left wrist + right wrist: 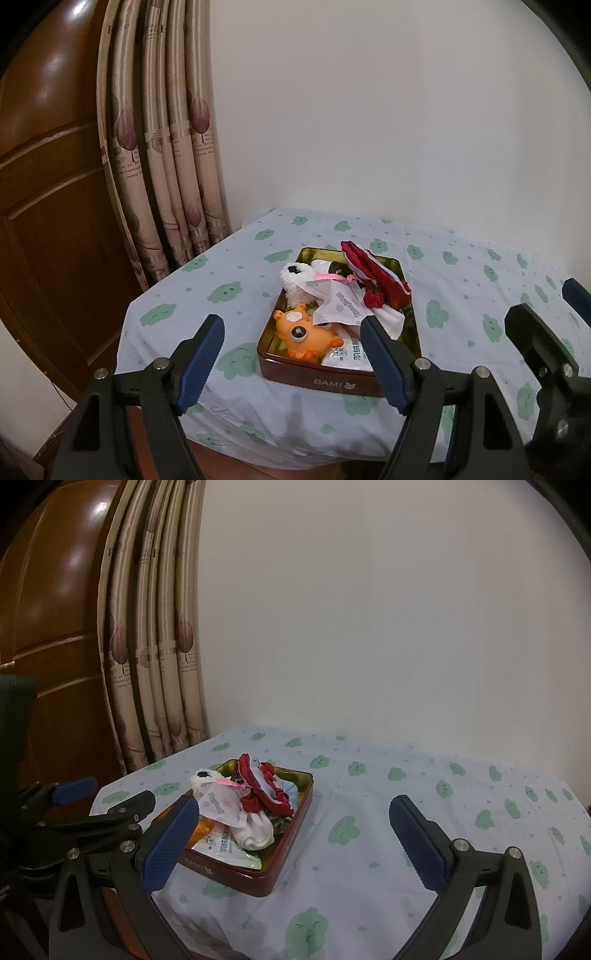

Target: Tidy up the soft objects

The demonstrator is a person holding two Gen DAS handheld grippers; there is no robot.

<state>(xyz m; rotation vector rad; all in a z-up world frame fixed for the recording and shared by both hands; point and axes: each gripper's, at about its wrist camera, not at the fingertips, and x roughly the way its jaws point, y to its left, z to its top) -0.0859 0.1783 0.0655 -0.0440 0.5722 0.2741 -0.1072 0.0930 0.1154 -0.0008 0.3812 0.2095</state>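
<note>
- The left gripper, black-framed with blue ribbed pads, is seen with its jaws spread wide and nothing between the pads.
- The right gripper, of the same make, is likewise held wide apart and empty over the cloth.
- A rectangular dark-red metal tin with a gold inside is placed just ahead of the left gripper, between its two fingers in that view; from the right gripper it is seen ahead and to the left, beside the left finger.
- An orange rubber toy with bulging eyes is lodged in the tin's near corner, closest to the left gripper.
- A white fluffy plush with a black patch is found farther from the left gripper, at the tin's left side.
- A white printed paper wrapper is laid across the middle of the heap.
- A dark-red satin pouch with a white lining is piled at the tin's far end.
- A printed plastic packet is lying flat at the tin's near edge.
- Everything is carried on a table covered by a pale blue cloth with green cloud prints.
</note>
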